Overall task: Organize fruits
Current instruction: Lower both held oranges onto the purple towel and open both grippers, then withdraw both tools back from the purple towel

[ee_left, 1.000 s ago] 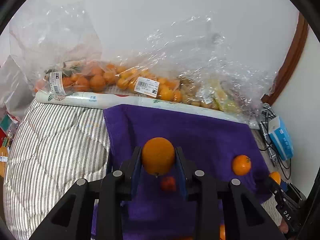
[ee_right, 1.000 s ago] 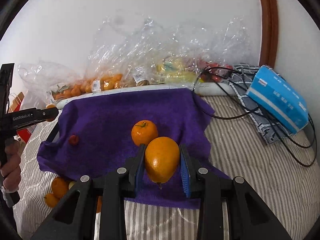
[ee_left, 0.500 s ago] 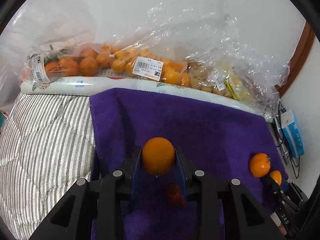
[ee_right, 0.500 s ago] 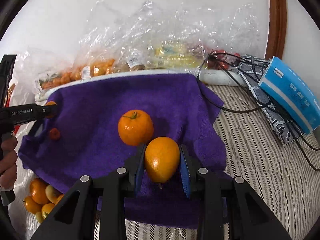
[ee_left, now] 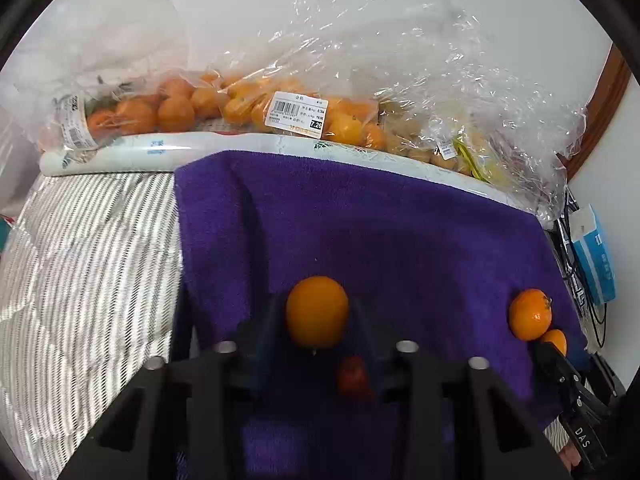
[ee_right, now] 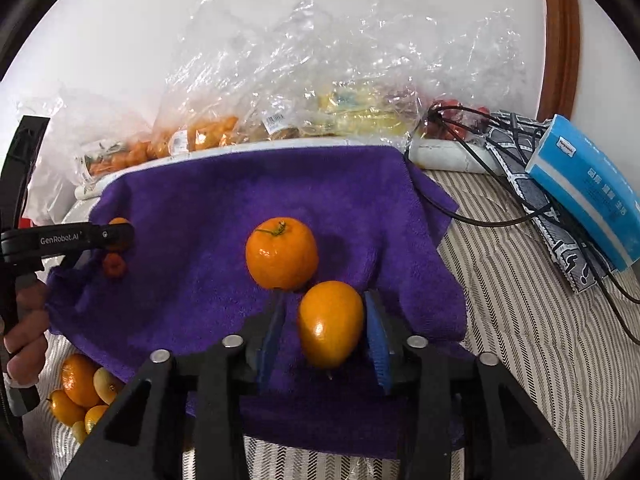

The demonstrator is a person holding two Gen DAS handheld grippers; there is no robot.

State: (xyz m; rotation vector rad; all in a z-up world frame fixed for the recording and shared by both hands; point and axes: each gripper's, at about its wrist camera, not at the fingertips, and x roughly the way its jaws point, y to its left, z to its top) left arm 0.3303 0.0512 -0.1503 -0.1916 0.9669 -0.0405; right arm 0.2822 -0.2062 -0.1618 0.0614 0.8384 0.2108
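Two hand-held grippers work over a purple towel (ee_right: 224,200) spread on a striped bedcover (ee_right: 520,320). The left gripper (ee_left: 317,320) reaches forward low over the towel, its two fingers pinching a round orange (ee_left: 317,311) between them; a small red fruit (ee_left: 352,374) lies on the towel just beneath, at 5 o'clock from that orange. In the right wrist view the same gripper enters from 9 o'clock, level with the towel, with the person's left hand (ee_right: 24,320) wrapped around its handle. The right gripper (ee_right: 330,328) points toward 12 o'clock with its blue pads spread; an oval orange fruit (ee_right: 330,322) sits between them, close against the right pad, with a visible gap at the left pad. A stemmed mandarin (ee_right: 282,253) rests on the towel at 11 o'clock from it, touching or nearly touching. Along the wall at 12 o'clock lie clear plastic bags (ee_left: 248,108) with price labels, holding many oranges; further right, other bags (ee_right: 360,108) hold yellowish and red produce that is too blurred to name. At 8 o'clock in the right wrist view, a loose cluster of oranges and yellow fruit (ee_right: 80,392) lies beside the towel's edge. A blue tissue pack (ee_right: 588,184) rests at 2 o'clock.
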